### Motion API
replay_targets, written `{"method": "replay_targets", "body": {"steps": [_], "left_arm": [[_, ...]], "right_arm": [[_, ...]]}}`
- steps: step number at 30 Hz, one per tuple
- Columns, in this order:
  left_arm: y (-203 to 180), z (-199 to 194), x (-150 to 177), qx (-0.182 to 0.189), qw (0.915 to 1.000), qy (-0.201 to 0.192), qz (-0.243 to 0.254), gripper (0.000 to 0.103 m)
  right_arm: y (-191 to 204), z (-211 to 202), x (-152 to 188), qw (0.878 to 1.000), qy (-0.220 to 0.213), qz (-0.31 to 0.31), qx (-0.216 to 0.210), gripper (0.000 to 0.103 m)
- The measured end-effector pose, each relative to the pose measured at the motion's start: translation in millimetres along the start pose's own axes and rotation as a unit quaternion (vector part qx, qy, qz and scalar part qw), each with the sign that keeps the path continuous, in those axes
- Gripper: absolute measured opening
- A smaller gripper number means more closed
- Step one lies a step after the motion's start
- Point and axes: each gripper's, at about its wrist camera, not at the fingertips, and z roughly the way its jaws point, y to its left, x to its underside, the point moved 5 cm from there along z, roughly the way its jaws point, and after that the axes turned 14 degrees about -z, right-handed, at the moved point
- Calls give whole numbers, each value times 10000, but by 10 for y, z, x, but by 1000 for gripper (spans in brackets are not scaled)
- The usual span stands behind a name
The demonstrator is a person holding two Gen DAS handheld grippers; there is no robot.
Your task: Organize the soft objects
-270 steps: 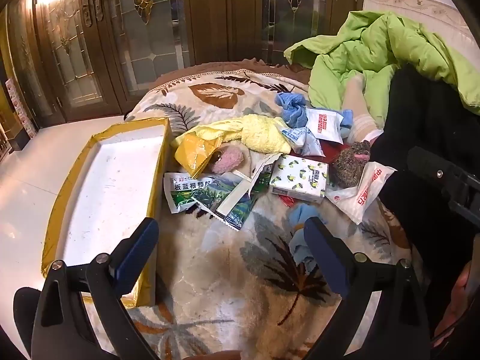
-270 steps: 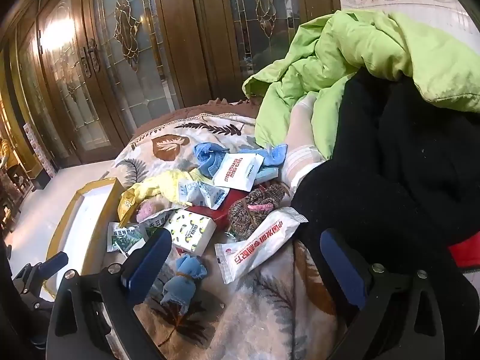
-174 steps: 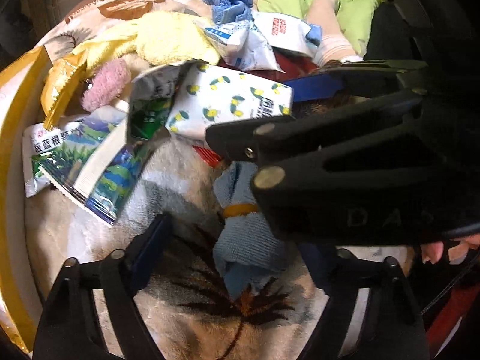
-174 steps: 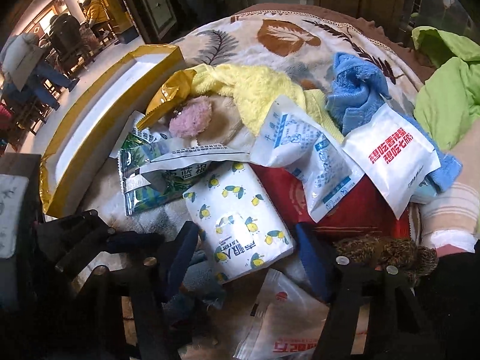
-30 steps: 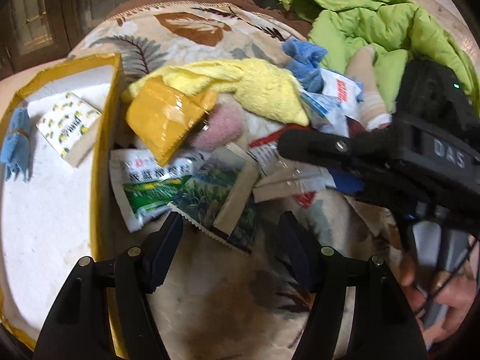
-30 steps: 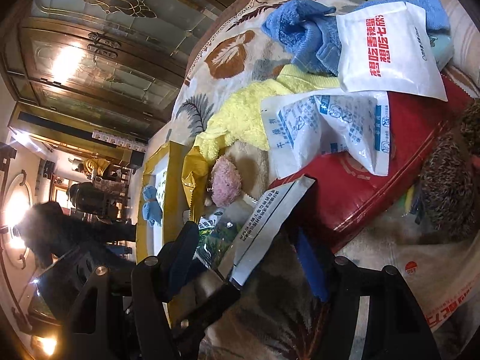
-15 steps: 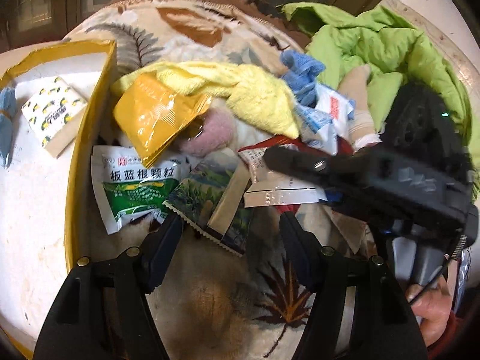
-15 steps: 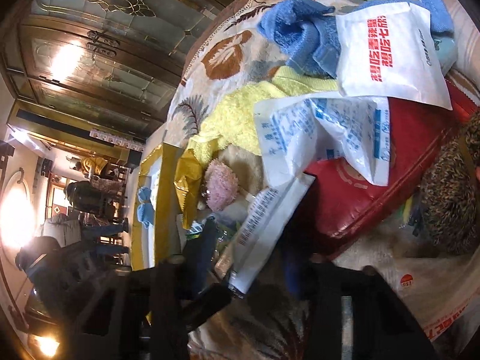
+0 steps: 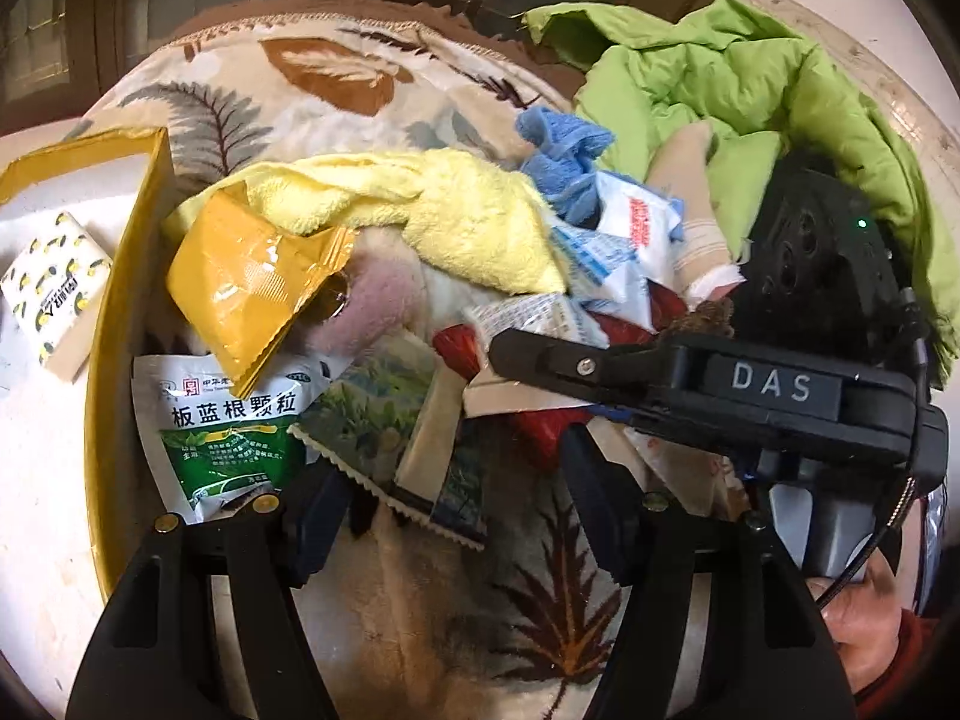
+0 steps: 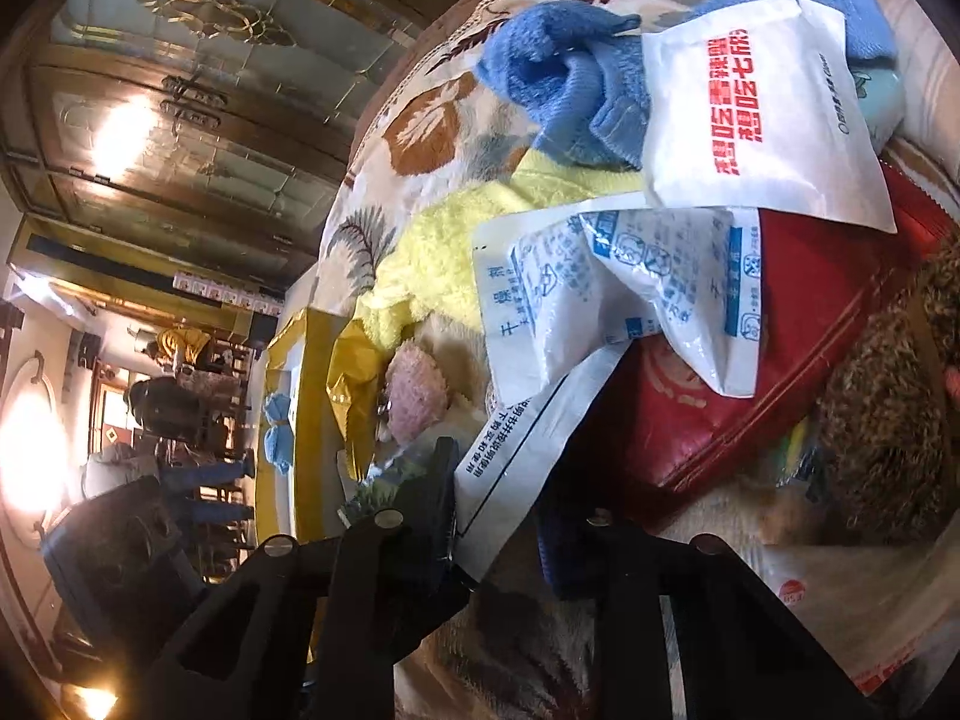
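**Right jaws pinched white sachet, left spread empty**

Right gripper [image 10: 498, 534] clamped a white sachet [image 10: 528, 444]; sachet's far end hidden under blue-print packet [image 10: 630, 294]. Left gripper [image 9: 450, 516] jaws apart, nothing btwn, above green pouch [image 9: 384, 414]. Pink fluffy thing [image 9: 378, 306] half covered. Leaf-print blanket [image 9: 336, 72]; tissue pack [image 9: 54, 282] in yellow-rimmed tray [image 9: 120, 276]. Wood-and-glass cabinets behind, blurry.

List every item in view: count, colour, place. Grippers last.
Shallow tray: 1, yellow-rimmed, left of blanket.
Lemon-print tissue pack: 1, white, in tray.
Small blue cloth doll: 1, in tray.
Fluffy towel: 1, yellow, mid-pile.
Terry cloth: 1, blue, behind towel.
Foil pouch: 1, orange-yellow, beside tray.
Green-print sachet: 1, white, near left gripper.
Plush ball: 1, pink.
Red packet: 1, under white sachets.
Quilted jacket: 1, lime, far right.
Left gripper: open.
Right gripper: shut on white printed sachet.
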Motion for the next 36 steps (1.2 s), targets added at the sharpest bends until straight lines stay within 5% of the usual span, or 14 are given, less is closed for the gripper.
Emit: {"method": "replay_targets", "body": {"steps": [5, 10, 12, 36], "left_arm": [[119, 15, -42, -130, 9996, -49, -235, 65], [232, 30, -103, -365, 9982, -182, -449, 27], [276, 35, -129, -351, 9976, -172, -563, 22], [69, -586, 57, -478, 9964, -688, 110, 4]], "right_arm": [[-60, -7, 18, 9997, -129, 181, -38, 22], [-103, -82, 84, 9995, -255, 201, 5, 22], [-111, -113, 90, 9994, -288, 196, 30, 22], [233, -550, 429, 9988, -224, -280, -333, 22]]}}
